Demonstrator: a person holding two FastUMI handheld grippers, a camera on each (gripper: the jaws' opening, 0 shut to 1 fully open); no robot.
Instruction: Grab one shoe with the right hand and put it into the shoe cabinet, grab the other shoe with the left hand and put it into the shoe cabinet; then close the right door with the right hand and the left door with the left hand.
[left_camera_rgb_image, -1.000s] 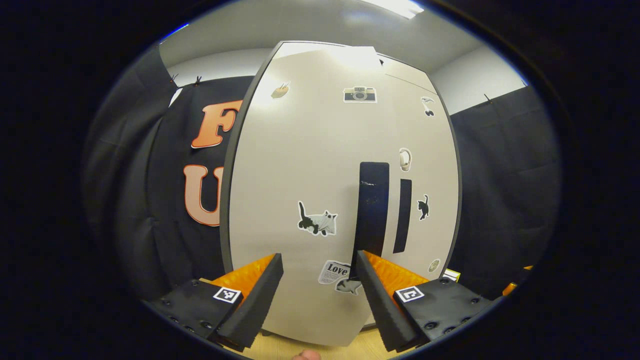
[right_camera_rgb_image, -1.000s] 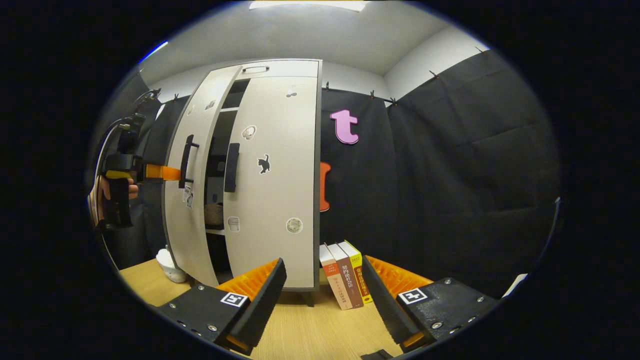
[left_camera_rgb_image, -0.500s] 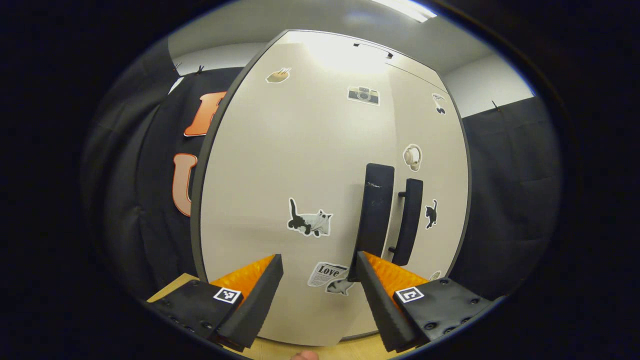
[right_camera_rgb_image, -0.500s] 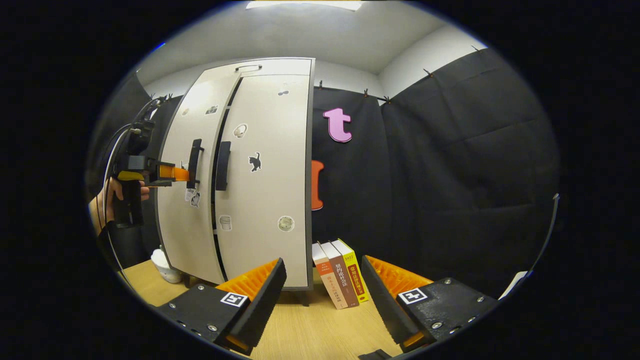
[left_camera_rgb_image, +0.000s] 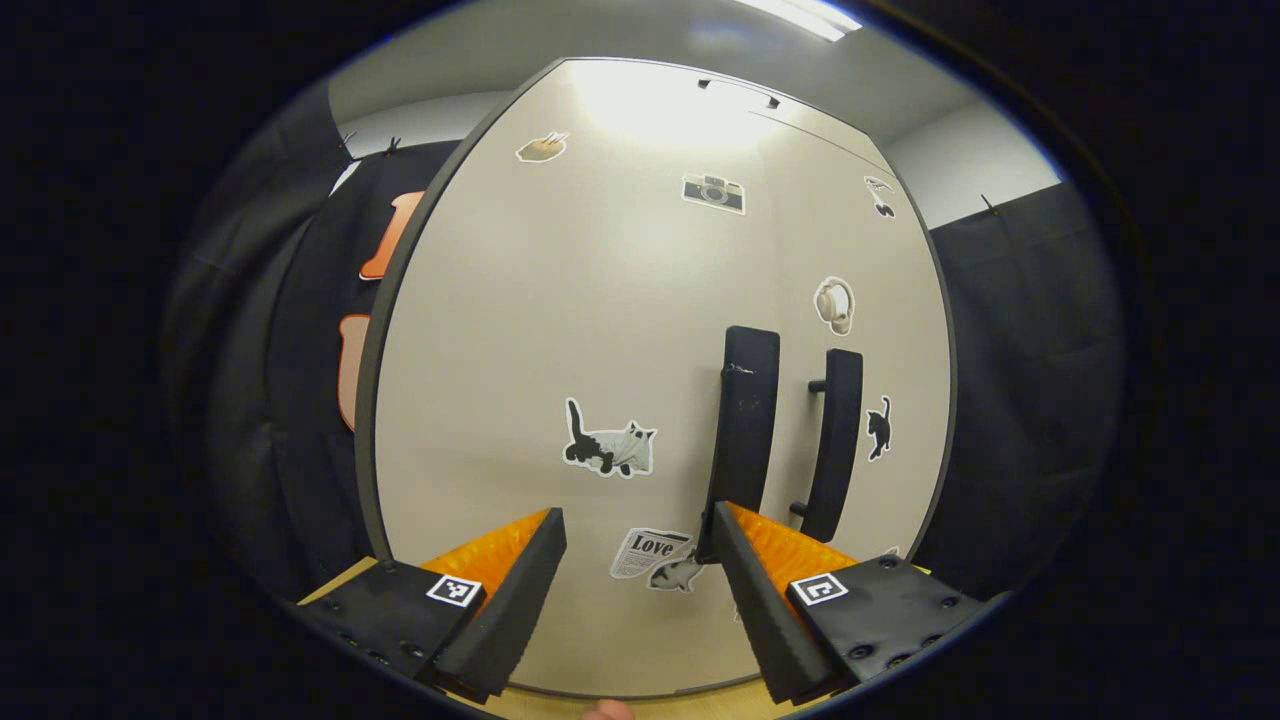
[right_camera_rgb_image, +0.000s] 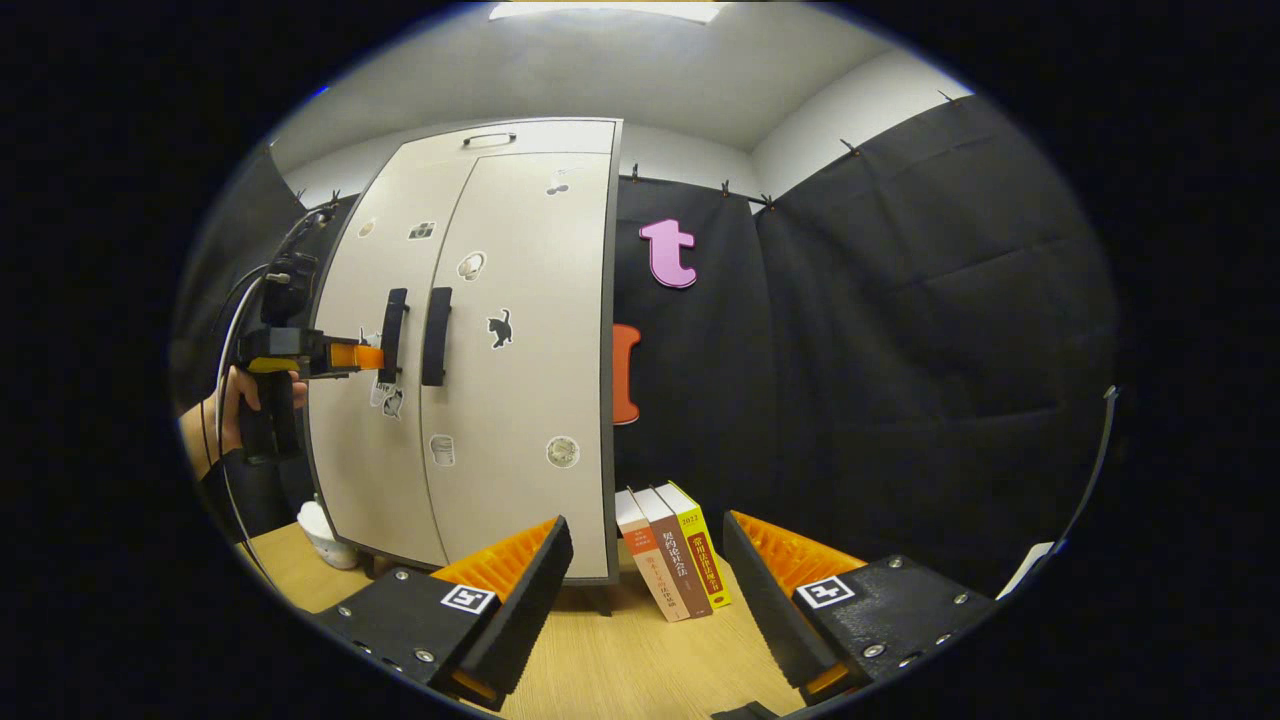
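The pale shoe cabinet (right_camera_rgb_image: 480, 400) stands with both doors flat and no gap between them, so its inside is hidden. In the left gripper view the left door (left_camera_rgb_image: 540, 320) is close in front, its dark handle (left_camera_rgb_image: 745, 430) beside the right door's handle (left_camera_rgb_image: 835, 440). My left gripper (left_camera_rgb_image: 637, 520) is open, its right finger against the foot of the left handle. The right gripper view has this left gripper (right_camera_rgb_image: 365, 357), held by a hand (right_camera_rgb_image: 225, 420), at the left door's handle (right_camera_rgb_image: 393, 335). My right gripper (right_camera_rgb_image: 645, 530) is open and holds nothing, back from the cabinet above the table.
Three books (right_camera_rgb_image: 672, 560) lean against the cabinet's right side on the wooden table (right_camera_rgb_image: 620, 660). A small white object (right_camera_rgb_image: 325, 530) sits at the cabinet's left foot. Black cloth walls close in the booth behind and to the right.
The left door has swung from ajar to flush with the right door, with my left gripper following against it. The dark gap onto the shelves has closed. My right gripper has hardly moved.
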